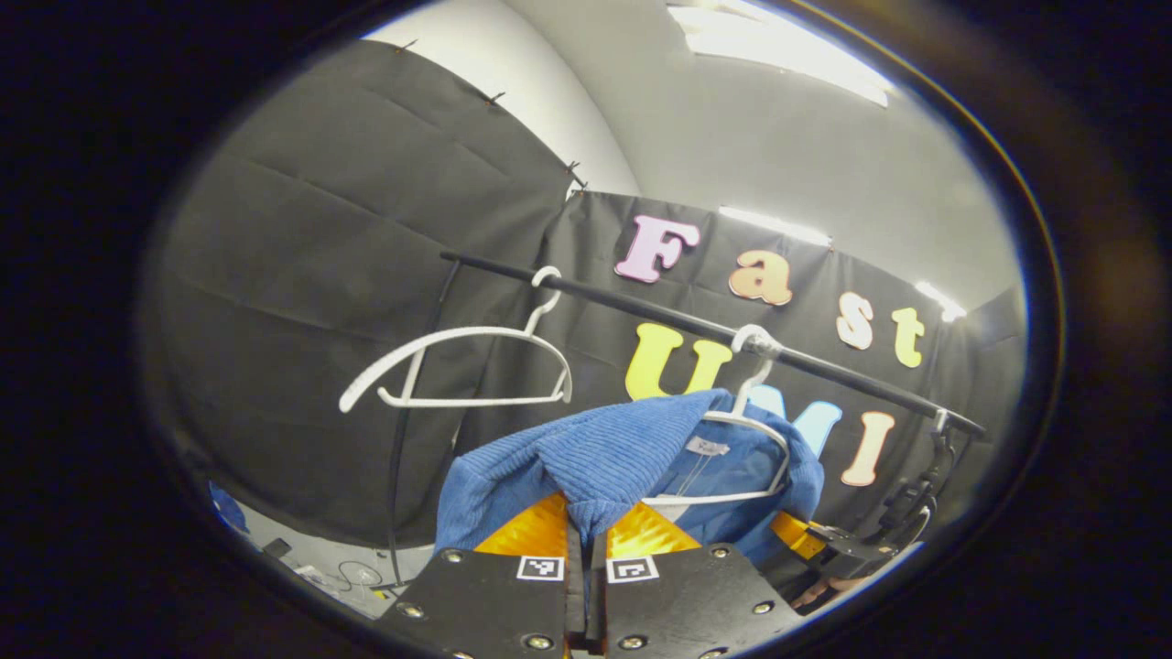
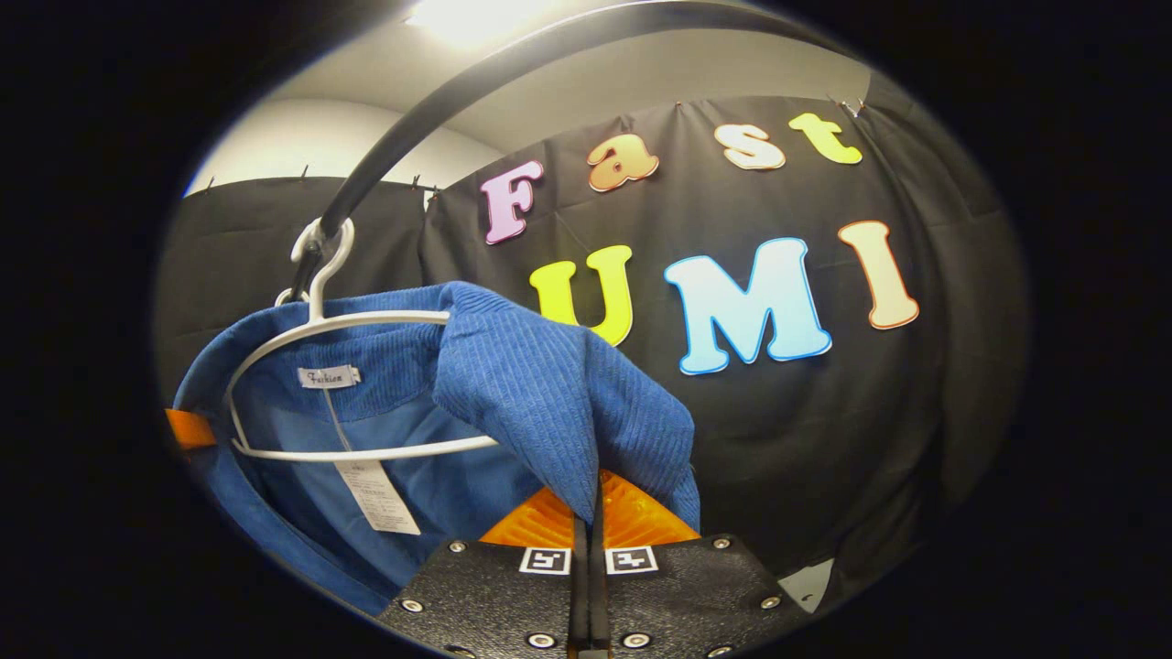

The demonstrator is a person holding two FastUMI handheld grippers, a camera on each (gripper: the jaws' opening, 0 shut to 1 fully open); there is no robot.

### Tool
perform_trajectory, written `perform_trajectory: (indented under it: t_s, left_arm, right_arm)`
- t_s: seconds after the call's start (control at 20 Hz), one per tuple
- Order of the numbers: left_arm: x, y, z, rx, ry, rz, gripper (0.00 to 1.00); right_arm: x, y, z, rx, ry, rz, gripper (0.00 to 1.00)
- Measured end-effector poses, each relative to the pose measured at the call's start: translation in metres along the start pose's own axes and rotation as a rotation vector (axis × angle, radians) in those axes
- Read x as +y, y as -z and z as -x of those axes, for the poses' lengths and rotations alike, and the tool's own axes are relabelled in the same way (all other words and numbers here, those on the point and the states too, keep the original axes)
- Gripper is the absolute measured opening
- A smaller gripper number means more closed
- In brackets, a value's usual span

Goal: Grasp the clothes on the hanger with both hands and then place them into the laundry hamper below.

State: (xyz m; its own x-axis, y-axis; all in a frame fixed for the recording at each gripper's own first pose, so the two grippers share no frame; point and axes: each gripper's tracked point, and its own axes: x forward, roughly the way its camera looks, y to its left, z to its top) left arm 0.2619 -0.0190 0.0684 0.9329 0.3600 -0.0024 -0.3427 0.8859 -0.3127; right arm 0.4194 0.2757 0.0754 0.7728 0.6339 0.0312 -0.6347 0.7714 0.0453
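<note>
Hanging from a black rail (image 1: 696,320), a blue ribbed jacket (image 1: 623,458) sits on a white hanger (image 1: 751,430). The left hand-held gripper (image 1: 586,535) is clenched on a fold of the blue cloth at one shoulder, and the cloth is pinched tight between its two fingers. The right hand-held gripper (image 2: 586,517) is clenched too, and it pinches the other shoulder of the jacket (image 2: 549,394). In the right gripper view that shoulder is pulled up and away from the hanger (image 2: 357,384), while the collar with its small white tag (image 2: 328,376) sits inside the hanger's loop. A long paper tag (image 2: 375,494) dangles down inside the jacket. Farther along the rail, an empty white hanger (image 1: 458,366) hangs by itself, well apart from the jacket. The rail (image 2: 412,128) curves over the top in the right gripper view.
</note>
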Motion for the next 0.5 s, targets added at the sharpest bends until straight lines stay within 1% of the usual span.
perform_trajectory:
  t_s: [0.1, 0.3, 0.4, 0.5]
  left_arm:
    - [0.008, -0.012, -0.001, -0.014, -0.012, -0.023, 0.02]
    - [0.031, -0.032, -0.013, -0.032, -0.053, -0.038, 0.02]
    - [0.040, -0.043, -0.018, -0.047, -0.066, -0.045, 0.02]
    - [0.046, -0.050, -0.023, -0.058, -0.080, -0.063, 0.02]
  right_arm:
    - [-0.014, -0.002, -0.003, -0.022, 0.033, 0.015, 0.00]
    - [-0.034, -0.018, -0.012, -0.078, 0.087, 0.004, 0.00]
    - [-0.046, -0.025, -0.020, -0.108, 0.114, 0.017, 0.00]
    - [-0.054, -0.031, -0.029, -0.131, 0.128, 0.025, 0.00]
